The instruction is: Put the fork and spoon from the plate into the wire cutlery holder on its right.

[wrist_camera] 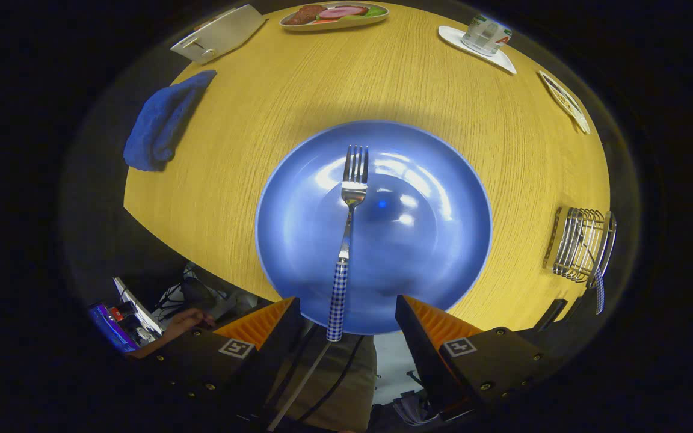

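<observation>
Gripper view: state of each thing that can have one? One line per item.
gripper: open, fork handle end between its fingers, not pressed
fork: flat on plate, tines pointing away
blue plate: holds the fork
wire cutlery holder: right of plate, a checkered handle by its near edge
blue cloth: crumpled at table edge
</observation>
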The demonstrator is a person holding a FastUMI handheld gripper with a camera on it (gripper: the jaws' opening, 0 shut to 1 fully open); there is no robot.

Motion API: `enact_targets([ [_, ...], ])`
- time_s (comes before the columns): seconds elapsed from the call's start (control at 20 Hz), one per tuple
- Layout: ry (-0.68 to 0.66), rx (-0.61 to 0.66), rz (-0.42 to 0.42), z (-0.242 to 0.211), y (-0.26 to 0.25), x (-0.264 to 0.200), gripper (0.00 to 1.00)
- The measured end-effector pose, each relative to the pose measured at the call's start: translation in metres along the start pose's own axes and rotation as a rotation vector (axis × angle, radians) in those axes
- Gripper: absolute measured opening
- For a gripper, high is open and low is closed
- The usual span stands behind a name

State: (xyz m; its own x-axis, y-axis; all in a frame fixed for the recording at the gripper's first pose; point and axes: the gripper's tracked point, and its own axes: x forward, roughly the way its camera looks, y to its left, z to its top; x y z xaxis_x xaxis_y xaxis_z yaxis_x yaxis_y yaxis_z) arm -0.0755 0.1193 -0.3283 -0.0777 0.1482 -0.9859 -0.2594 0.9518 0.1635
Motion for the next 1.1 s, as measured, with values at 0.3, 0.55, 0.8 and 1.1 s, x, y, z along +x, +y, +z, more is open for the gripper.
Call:
enact_targets([
  [0.3,0.012,0.035,0.021,0.003,0.001,0.016,0.91],
  [0.55,0.055,0.019,0.022,-0.005,0.001,0.028,0.40],
  [0.8,0.054,0.021,0.011,-0.005,-0.004,0.040,0.39],
  [1.1,0.102,-0.056,0.069,-0.015,-0.004,0.022,0.05],
])
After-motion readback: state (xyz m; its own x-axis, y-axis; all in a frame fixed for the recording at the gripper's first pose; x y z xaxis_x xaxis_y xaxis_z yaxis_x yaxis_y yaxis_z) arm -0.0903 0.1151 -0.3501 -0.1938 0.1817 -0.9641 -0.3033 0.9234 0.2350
